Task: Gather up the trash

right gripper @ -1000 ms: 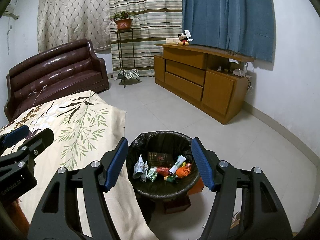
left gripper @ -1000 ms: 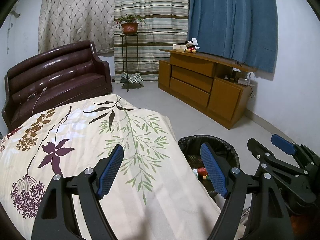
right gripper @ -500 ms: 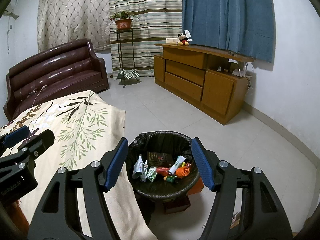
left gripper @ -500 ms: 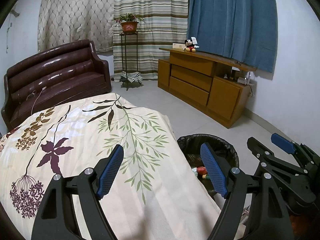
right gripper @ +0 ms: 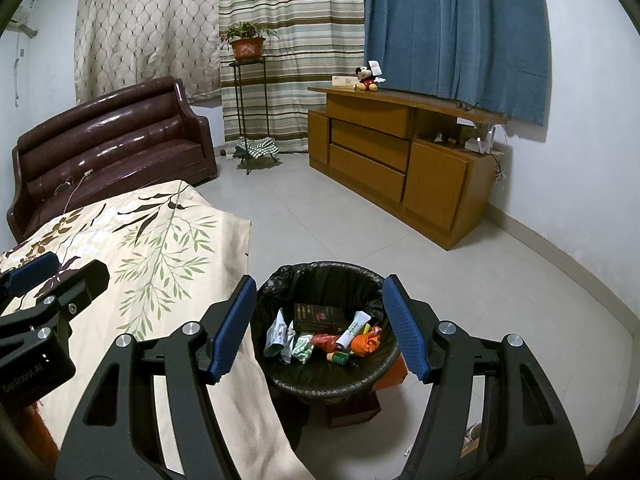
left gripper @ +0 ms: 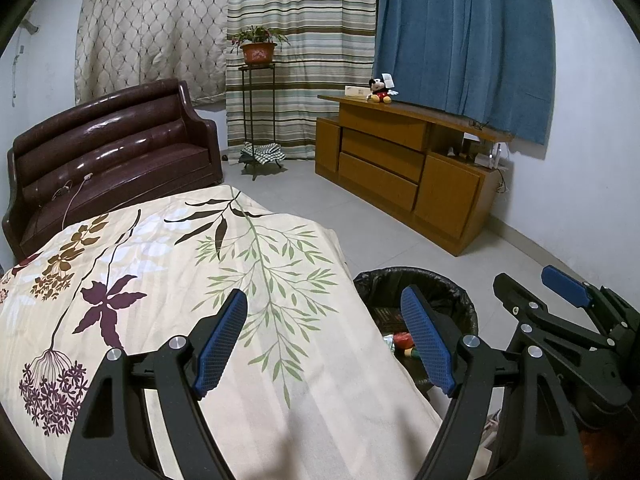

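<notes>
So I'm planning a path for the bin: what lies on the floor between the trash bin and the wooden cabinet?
Nothing: in the right wrist view only bare floor tiles separate the trash bin from the wooden cabinet.

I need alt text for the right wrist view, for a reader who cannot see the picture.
An open, empty black two-finger right gripper with blue pads hangs above a round bin lined with a black plastic bag, which holds wrappers, a white tube and a dark box. A table under a cream leaf-print cloth stands beside the bin; a brown leather sofa and wooden cabinet stand behind.
</notes>
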Motion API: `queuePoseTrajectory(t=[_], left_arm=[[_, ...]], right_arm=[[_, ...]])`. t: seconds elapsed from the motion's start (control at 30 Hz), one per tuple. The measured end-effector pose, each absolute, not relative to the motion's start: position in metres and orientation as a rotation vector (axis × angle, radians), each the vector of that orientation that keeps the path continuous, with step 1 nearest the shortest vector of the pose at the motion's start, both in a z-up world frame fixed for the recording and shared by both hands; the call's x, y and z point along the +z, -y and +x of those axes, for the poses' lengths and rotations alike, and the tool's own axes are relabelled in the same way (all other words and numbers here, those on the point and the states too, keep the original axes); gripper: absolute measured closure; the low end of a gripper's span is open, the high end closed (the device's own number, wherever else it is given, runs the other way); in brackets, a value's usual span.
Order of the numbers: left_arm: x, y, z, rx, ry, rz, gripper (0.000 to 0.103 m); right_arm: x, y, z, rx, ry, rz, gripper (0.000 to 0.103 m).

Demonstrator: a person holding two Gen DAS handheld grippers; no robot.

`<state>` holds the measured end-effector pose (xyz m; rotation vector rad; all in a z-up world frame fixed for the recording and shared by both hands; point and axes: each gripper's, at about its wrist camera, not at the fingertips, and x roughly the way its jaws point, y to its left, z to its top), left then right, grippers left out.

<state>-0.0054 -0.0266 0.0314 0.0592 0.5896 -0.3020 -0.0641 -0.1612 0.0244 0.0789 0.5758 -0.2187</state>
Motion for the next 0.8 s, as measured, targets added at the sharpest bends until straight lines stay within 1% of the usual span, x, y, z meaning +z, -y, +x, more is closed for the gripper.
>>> queuePoseTrajectory(t=[0.67,0.8], left_arm=[[0.0263,0.0317,-0.0039,-0.301,-0.616,0.060,0.026],[0.0277,0.0319,-0.0057,-0.290,-0.596,0.064,0.026]], right_arm=[[0.0241,0.1606,-0.0640,-0.217,-0.578,0.078,0.039],[0.0242,0.1603,-0.0640,-0.218,-0.580,0.078,0.039]])
